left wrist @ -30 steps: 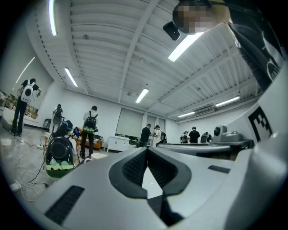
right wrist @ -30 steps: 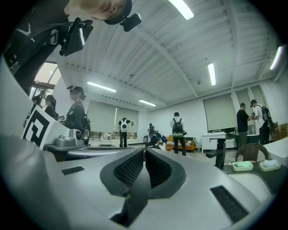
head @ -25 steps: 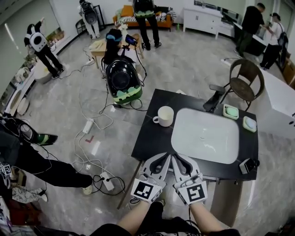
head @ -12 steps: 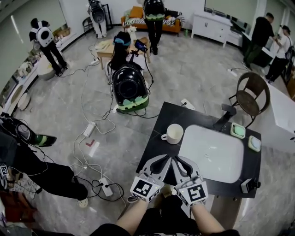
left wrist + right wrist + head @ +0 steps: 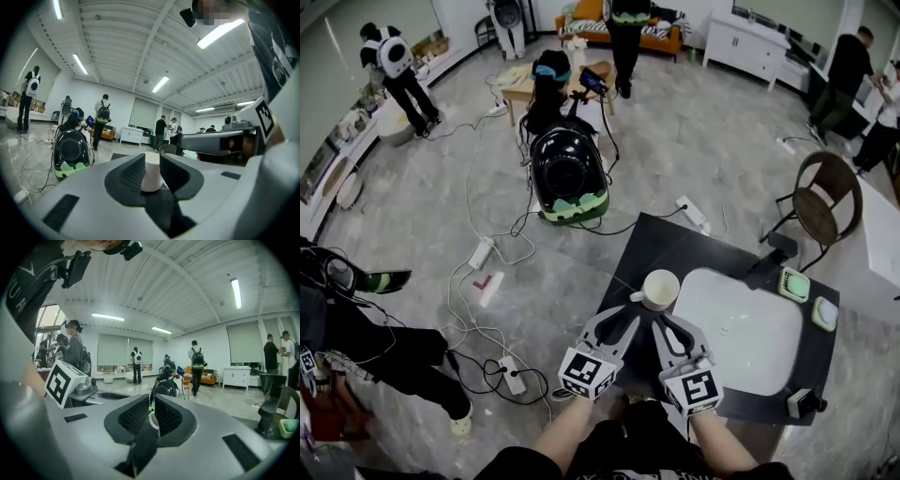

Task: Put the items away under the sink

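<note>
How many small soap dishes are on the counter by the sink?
2. The far dish sits right of the sink, beside the black faucet; the near dish lies slightly closer to the person, also on the right. No others seem hidden.

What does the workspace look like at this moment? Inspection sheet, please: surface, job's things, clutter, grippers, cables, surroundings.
Surface: black countertop with a white sink basin set into it.
Job's things: white mug upright, left of the basin; two green soap dishes right of it.
Clutter: small black object at the counter's near right corner, kind unclear.
Grippers: left gripper and right gripper side by side, jaws slightly apart, holding nothing; the mug stands just beyond them.
Cables: cords and power strips strewn over the floor.
Surroundings: chair, black domed case, several people standing.
</note>
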`<state>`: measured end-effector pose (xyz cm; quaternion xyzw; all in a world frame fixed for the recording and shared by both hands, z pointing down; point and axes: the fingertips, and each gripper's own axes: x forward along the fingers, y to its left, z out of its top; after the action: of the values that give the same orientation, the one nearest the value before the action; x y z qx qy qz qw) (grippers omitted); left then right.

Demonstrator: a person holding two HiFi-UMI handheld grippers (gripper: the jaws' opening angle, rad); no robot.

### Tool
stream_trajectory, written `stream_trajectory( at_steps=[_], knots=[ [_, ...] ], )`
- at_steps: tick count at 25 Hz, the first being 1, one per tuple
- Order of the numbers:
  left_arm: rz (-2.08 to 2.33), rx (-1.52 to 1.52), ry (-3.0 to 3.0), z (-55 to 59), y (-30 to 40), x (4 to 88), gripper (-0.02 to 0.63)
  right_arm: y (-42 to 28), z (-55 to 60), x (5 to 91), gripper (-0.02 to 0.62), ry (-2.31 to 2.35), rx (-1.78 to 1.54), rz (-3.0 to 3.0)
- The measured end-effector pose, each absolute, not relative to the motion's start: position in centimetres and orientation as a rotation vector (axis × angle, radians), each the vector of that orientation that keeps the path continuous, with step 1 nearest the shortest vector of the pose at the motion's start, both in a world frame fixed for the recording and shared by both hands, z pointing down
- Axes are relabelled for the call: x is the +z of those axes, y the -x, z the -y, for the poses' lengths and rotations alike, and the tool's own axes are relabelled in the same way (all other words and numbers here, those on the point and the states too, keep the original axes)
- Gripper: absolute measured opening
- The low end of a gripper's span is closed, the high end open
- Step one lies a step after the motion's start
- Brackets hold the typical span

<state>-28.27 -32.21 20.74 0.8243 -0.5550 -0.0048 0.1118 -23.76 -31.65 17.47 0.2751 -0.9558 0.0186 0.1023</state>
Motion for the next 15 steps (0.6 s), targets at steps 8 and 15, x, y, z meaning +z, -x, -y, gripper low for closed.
stream_trajectory(
  at_steps=[8,15],
  knots=[
    [1.574,0.099,-2.385,35.4,29.3,24.1,0.109,24.4,34.6,19.2,0.038,-0.752,0.094,2.783],
    [1.468,0.209,-2.445,36.4,28.3,25.8,0.147,23.9,36.4,20.4,0.038,-0.811,0.102,2.765]
  ],
)
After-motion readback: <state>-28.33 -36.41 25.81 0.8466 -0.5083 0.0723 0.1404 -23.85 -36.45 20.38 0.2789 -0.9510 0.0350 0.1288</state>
